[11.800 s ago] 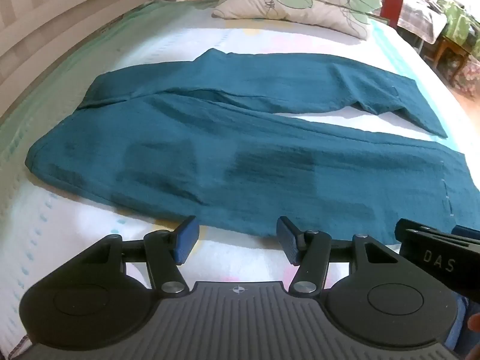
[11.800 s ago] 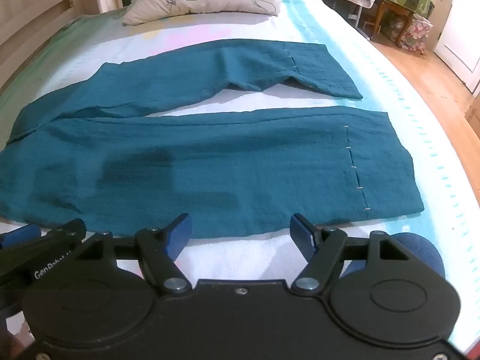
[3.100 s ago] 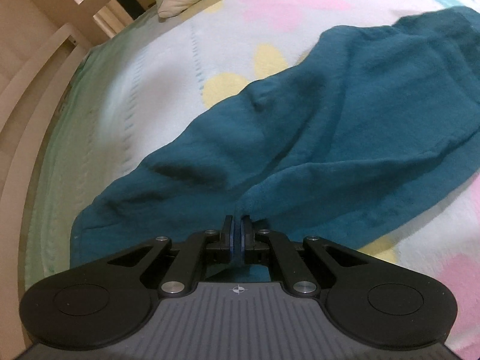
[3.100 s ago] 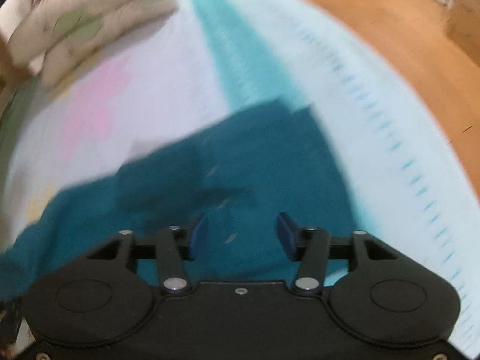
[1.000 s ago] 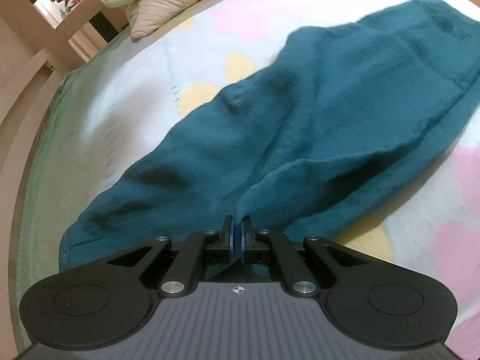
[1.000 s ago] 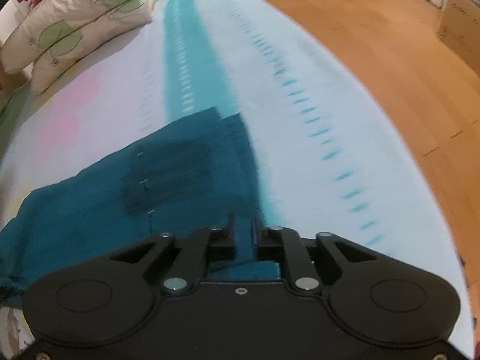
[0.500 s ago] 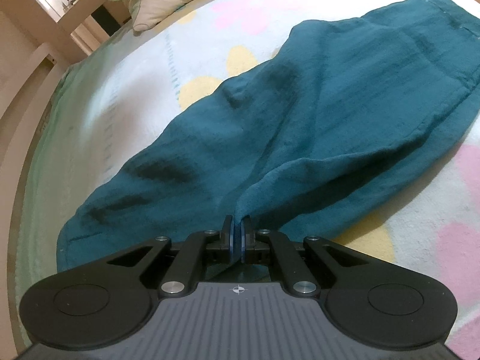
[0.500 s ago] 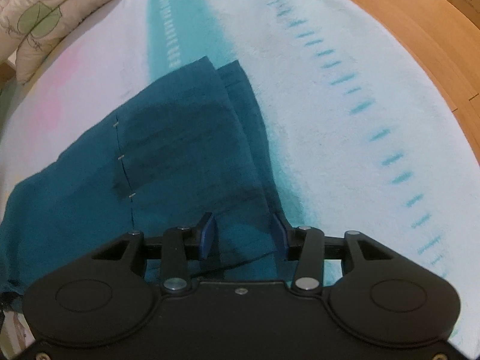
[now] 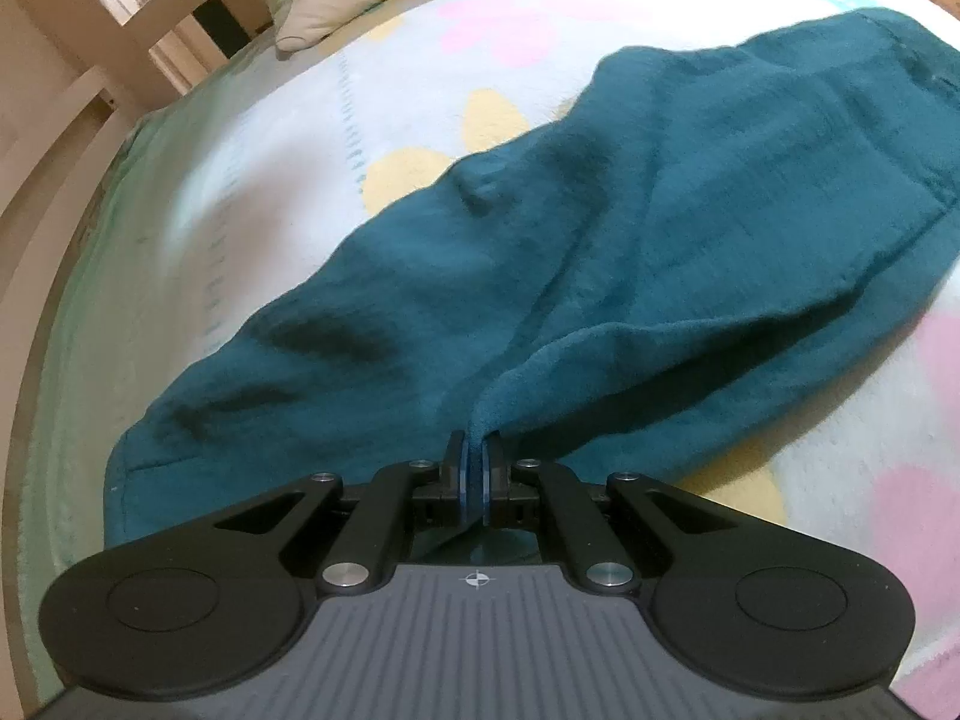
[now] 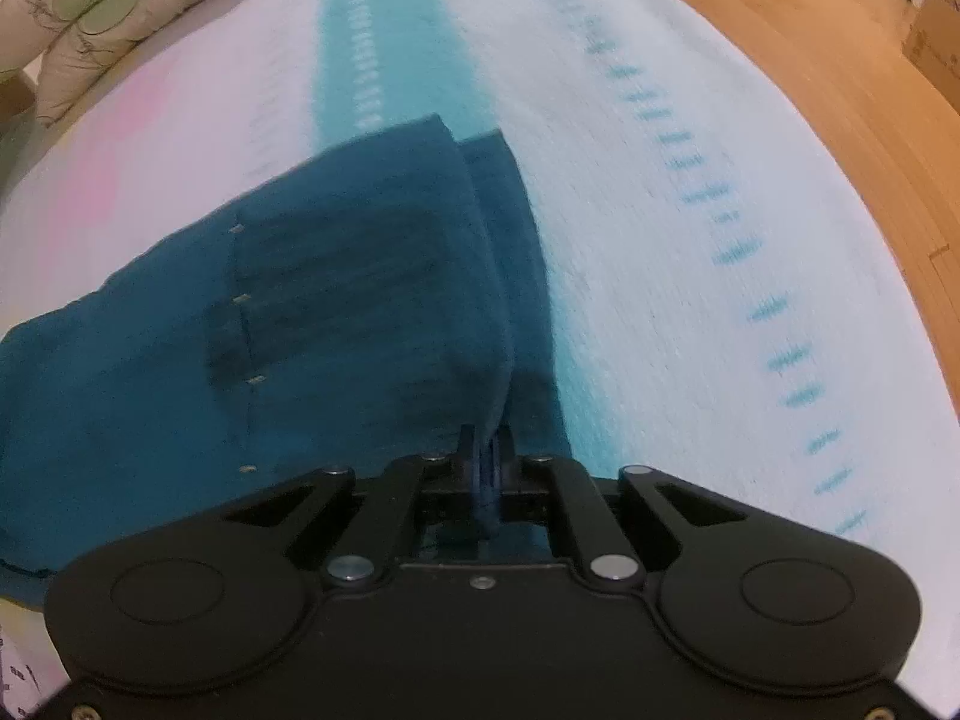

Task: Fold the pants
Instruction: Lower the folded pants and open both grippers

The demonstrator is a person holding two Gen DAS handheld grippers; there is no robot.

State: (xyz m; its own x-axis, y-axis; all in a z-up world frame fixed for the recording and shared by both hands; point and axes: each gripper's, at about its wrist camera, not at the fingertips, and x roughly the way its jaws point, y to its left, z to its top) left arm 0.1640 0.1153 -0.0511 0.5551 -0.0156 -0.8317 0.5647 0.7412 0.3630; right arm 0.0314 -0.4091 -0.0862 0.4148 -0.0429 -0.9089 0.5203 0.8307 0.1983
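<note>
Teal pants (image 9: 630, 276) lie lengthwise on the flowered bedspread (image 9: 252, 138), legs already stacked one over the other, pillows (image 10: 102, 6) at the far end. My left gripper (image 9: 477, 471) hasn't budged: jaws still pinched tight on a ridge of cloth at the near edge, waist end I think. What's new is on the right: half a sec ago my right gripper (image 10: 487, 462) stood open over the hem corner w/ cloth between the fingers; now it has dropped and clamped shut on that corner, fabric pulled up into the jaws. The two leg hems (image 10: 480, 192) sit slightly offset, under one poking out toward the teal stripe (image 10: 354, 60). So both ends are in hand, and I judge the next fold, hem end toward waist, can start. Risk: I may hold only the top layer.
</note>
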